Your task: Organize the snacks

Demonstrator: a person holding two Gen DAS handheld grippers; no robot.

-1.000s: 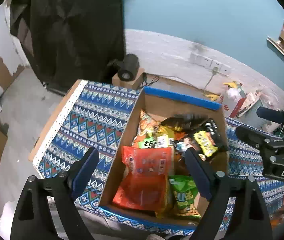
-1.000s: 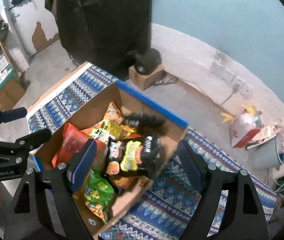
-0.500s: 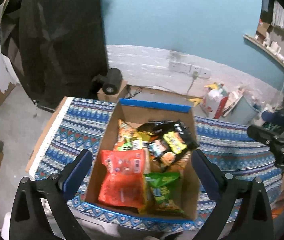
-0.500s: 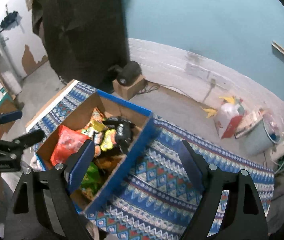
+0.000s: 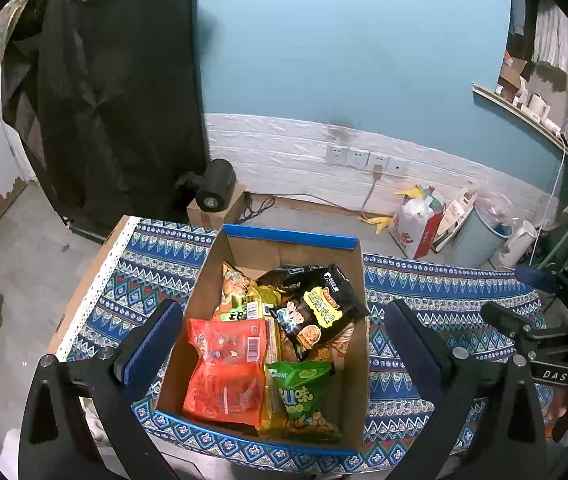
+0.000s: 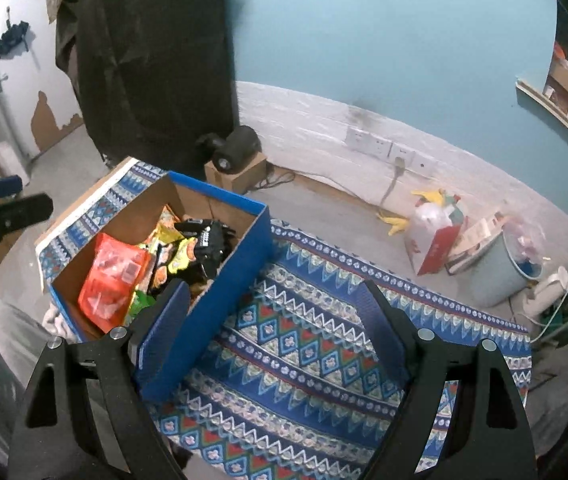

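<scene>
A blue-sided cardboard box (image 5: 295, 237) full of snack bags stands on a table with a blue patterned cloth (image 5: 435, 292). An orange bag (image 5: 226, 368), a green bag (image 5: 303, 396) and a black-and-yellow bag (image 5: 315, 308) lie on top. My left gripper (image 5: 280, 340) is open and empty, held above the box with a finger on each side. My right gripper (image 6: 280, 328) is open and empty, above the cloth (image 6: 303, 352) to the right of the box (image 6: 220, 292). The orange bag (image 6: 112, 280) also shows there.
Beyond the table the floor holds a black cylinder on a small carton (image 5: 214, 192), a red-and-white bag (image 5: 417, 220) and a pale blue bin (image 5: 479, 236). A dark curtain (image 5: 116, 100) hangs at the left. Wall sockets (image 5: 363, 158) sit behind.
Both grippers have pulled back and up from the box. The right gripper has swung right, from over the box to over the bare cloth. Both stay open and empty.
</scene>
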